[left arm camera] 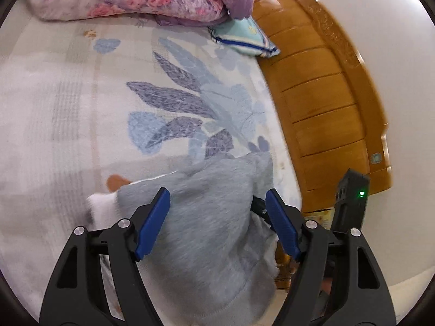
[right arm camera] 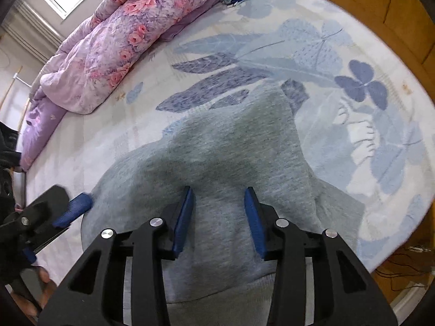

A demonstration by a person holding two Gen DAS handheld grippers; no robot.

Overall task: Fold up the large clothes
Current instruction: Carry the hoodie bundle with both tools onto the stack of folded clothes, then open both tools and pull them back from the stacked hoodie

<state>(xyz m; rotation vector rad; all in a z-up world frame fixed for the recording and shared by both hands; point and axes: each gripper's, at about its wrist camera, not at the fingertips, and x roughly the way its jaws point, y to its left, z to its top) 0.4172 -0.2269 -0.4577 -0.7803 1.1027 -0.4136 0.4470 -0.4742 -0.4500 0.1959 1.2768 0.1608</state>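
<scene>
The bed [right arm camera: 339, 62] with its blue leaf sheet fills both views, and the grey sweater [right arm camera: 217, 163] lies on it in the lower middle of each frame, bunched and wrinkled with a white part showing at its left edge in the left wrist view, so I judge the folding is at an early stage and most of it is left. The right gripper [right arm camera: 218, 203] stands with its jaws wide apart above the sweater, gripping nothing. The left gripper [left arm camera: 217, 203] is also wide open over the cloth, and whether its fingers touch the fabric I cannot tell.
</scene>
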